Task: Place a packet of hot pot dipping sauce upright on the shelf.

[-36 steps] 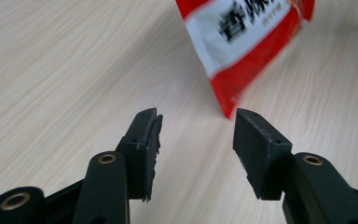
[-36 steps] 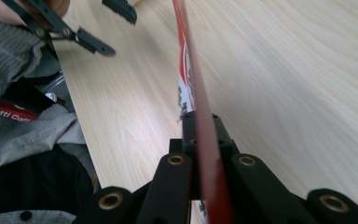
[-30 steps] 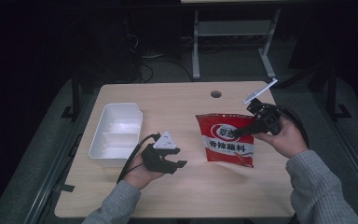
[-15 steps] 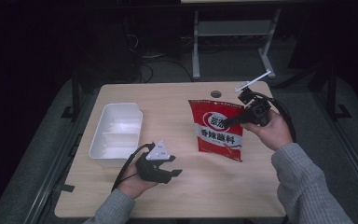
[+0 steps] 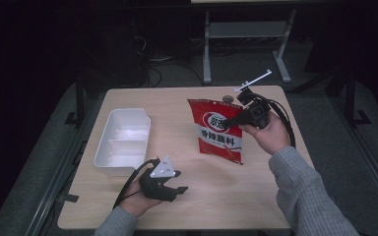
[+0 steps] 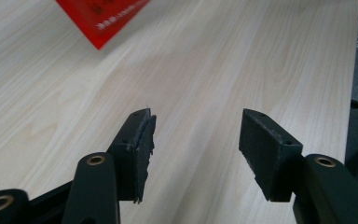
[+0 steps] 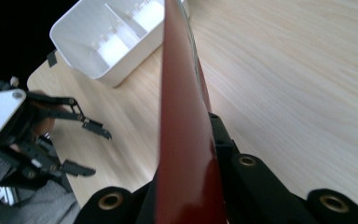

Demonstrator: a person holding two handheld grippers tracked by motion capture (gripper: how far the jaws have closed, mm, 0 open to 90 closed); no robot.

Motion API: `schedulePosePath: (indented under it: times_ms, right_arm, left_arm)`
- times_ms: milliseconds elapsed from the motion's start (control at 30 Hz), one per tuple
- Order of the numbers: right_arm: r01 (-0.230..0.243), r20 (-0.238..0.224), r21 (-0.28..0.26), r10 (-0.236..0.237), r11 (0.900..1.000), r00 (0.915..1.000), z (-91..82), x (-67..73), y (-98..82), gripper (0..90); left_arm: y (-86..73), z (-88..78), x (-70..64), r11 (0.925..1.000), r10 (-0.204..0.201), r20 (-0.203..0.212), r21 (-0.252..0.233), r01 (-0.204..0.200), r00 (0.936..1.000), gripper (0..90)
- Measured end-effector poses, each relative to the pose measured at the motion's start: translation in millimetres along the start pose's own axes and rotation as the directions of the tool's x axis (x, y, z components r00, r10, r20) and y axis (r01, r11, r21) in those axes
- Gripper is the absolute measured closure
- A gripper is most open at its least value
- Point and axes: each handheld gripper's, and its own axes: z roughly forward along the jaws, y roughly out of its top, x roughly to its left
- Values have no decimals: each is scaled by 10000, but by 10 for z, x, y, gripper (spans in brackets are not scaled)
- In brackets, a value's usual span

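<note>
Red snack bag (image 5: 219, 130) hangs upright at centre-right of the frame, long axis vertical, pinched at its right edge by the right gripper (image 5: 236, 119). Left gripper (image 5: 177, 182) rests at lower left, jaws spread and empty. White tray (image 5: 109, 156) sits left of the bag, bare tabletop between.

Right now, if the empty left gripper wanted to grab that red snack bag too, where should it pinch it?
Probably the bag's lower left corner, coming from the left gripper's side. The right gripper holds the bag by its right edge, lifted, so its flat lower seam hangs free, thin enough for the open jaws.
</note>
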Motion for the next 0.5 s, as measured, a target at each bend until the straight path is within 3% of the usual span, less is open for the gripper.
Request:
schedulePosePath:
  times_ms: [300,500]
  right_arm:
    - [-216,75,-368,219,9991,9997,156,90,182,889]
    - [-415,-163,-725,404,9965,9991,235,138,311,889]
  left_arm:
    - [-67,-88,-32,10000,6,-41,-51,-6,10000,429]
    - [-141,-140,-44,10000,48,-204,84,-47,9998,412]
